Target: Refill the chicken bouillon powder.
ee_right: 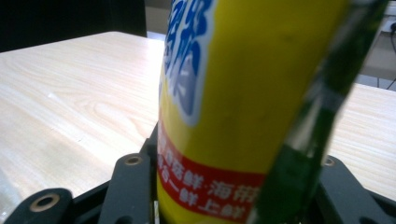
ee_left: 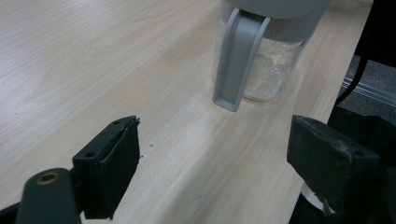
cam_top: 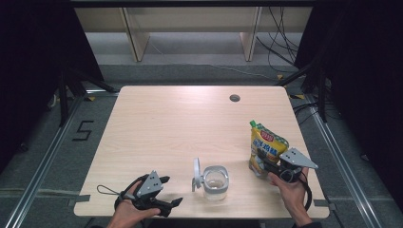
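Near the front edge of the pale wooden desk (cam_top: 180, 118), about midway along it, stands a clear glass jar with a grey flip lid (cam_top: 215, 183) swung open to its left and a little pale powder inside. The left gripper (cam_top: 172, 190) rests at the front-left corner, jaws spread wide and empty. Near the front-right corner, the right gripper (cam_top: 262, 164) clamps an upright yellow stand-up pouch with a green cap and blue lettering (cam_top: 266, 145).
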`<state>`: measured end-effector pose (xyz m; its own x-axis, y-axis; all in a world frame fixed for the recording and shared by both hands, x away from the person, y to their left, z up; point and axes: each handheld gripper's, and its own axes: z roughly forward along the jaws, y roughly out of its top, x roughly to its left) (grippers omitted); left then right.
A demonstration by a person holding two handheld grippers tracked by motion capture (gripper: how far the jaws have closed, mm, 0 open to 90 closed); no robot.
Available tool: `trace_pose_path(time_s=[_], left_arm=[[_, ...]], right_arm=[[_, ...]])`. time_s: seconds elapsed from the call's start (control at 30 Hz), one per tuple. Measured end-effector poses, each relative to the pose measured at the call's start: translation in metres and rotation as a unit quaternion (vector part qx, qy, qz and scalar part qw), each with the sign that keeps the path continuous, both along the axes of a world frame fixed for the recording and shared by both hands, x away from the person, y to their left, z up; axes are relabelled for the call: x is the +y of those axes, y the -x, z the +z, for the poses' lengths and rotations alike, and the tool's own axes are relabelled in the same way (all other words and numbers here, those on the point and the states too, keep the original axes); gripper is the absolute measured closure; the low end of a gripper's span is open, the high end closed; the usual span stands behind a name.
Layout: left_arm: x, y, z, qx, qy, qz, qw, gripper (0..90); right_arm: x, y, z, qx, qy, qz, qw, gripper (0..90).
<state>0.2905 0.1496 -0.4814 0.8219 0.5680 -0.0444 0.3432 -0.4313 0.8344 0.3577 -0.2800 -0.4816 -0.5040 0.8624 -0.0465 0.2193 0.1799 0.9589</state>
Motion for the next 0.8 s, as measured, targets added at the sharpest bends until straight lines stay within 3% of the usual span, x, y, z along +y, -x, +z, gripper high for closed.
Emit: trace_pose_path(time_s=[0.07,0.1,0.13,0.23,0.3,0.37,0.4,0.43,0.53,0.63,0.67,0.7,0.73,0.77,0.8], left_arm=[[0.000,0.000,0.000,-0.001,-0.002,-0.001,1.0000,16.7],[0.001,0.000,0.000,-0.001,-0.002,-0.002,1.0000,16.7],[0.000,0.000,0.000,0.000,0.005,-0.001,1.0000,16.7],[0.001,-0.001,0.000,0.000,0.001,-0.002,1.0000,16.7],[0.001,-0.001,0.000,0.000,0.000,-0.002,1.0000,16.7],[0.000,0.000,0.000,0.000,0.005,0.000,1.0000,16.7],[0.001,0.000,0.001,0.004,0.001,-0.001,1.0000,16.7],[0.000,0.001,0.000,0.011,0.007,0.009,0.9999,16.7],[0.001,0.001,0.000,0.004,-0.003,0.011,0.9999,16.7],[0.002,0.000,0.002,0.005,-0.013,0.009,0.9999,16.7],[0.000,0.002,0.000,0.010,0.005,0.013,0.9999,16.7],[0.000,0.002,0.000,0.010,0.008,0.013,0.9998,16.7],[0.000,0.002,0.000,0.008,0.005,0.012,0.9999,16.7],[0.002,0.001,0.001,0.005,-0.005,0.010,0.9999,16.7],[0.002,0.001,0.001,0.006,-0.005,0.011,0.9999,16.7]], right_arm=[[0.000,0.002,0.002,0.001,0.005,0.003,1.0000,54.4],[0.001,0.003,0.003,0.008,-0.009,0.002,0.9999,54.5],[-0.002,0.003,0.004,0.001,0.000,0.006,1.0000,54.5],[-0.005,0.008,0.009,0.002,-0.007,0.007,1.0000,54.5],[-0.009,0.012,0.014,0.004,0.008,0.012,0.9999,54.5],[-0.011,0.015,0.017,0.005,0.012,0.016,0.9998,54.5],[-0.011,0.019,0.018,0.018,0.010,0.011,0.9997,54.5],[-0.010,0.020,0.019,0.013,0.009,0.009,0.9998,54.5],[-0.010,0.024,0.023,0.013,0.039,0.025,0.9988,54.5],[-0.008,0.029,0.026,0.012,0.053,0.036,0.9979,54.6],[-0.006,0.031,0.027,0.014,0.054,0.040,0.9977,54.5],[-0.005,0.034,0.029,0.007,0.064,0.043,0.9970,54.6],[-0.004,0.035,0.030,0.002,0.071,0.044,0.9965,54.6],[-0.001,0.039,0.031,0.014,0.073,0.041,0.9964,54.6],[0.001,0.039,0.033,0.000,0.096,0.046,0.9943,54.6]])
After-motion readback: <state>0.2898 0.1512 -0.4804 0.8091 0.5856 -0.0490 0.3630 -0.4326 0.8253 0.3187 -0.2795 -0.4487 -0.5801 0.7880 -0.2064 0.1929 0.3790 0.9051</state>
